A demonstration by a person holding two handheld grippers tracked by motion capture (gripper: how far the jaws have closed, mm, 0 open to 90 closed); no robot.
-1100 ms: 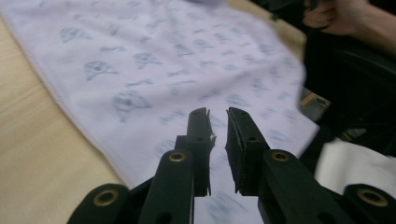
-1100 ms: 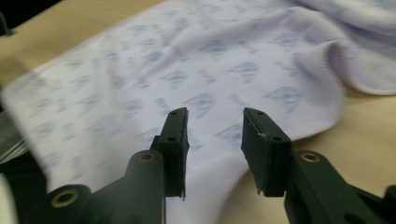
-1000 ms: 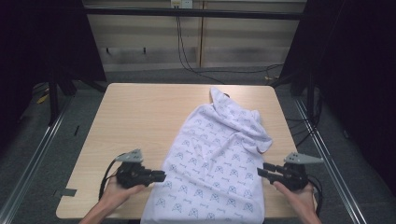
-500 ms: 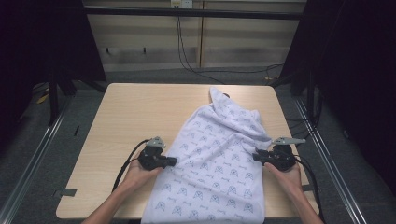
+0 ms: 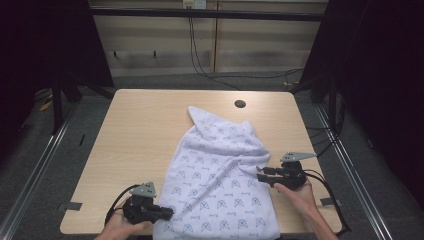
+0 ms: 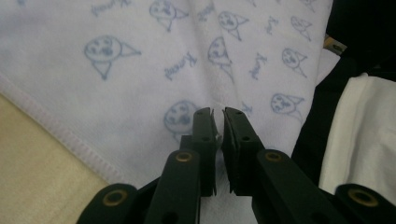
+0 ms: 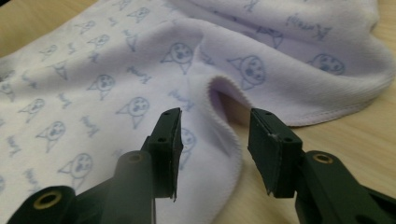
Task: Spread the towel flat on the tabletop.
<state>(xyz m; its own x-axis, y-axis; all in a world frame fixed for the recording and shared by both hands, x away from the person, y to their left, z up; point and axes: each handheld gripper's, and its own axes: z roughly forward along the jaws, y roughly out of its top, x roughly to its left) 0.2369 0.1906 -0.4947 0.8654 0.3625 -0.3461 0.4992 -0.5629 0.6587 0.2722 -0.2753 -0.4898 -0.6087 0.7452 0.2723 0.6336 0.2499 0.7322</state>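
A white towel [image 5: 220, 185] printed with small blue faces lies crumpled on the wooden table [image 5: 140, 130], its near end hanging over the front edge. My left gripper [image 5: 170, 212] rests at the towel's left hem near the front. In the left gripper view its jaws [image 6: 218, 114] lie on the towel [image 6: 140, 60] with a narrow slit between them, having just been opening. My right gripper [image 5: 259, 176] is at the towel's right edge. Its jaws [image 7: 215, 126] stand open and have just widened, with a raised fold of the hem [image 7: 219, 93] between them, untouched.
A round cable hole [image 5: 240, 104] sits at the table's far middle. Grey tape patches [image 5: 70, 205] mark the front corners. Metal rails [image 5: 30, 180] run along the floor at both sides. Bare wood lies left of the towel.
The towel has slid toward the front left, its far tip now farther from the back edge. My left gripper went in over the towel, then drew back toward the front edge.
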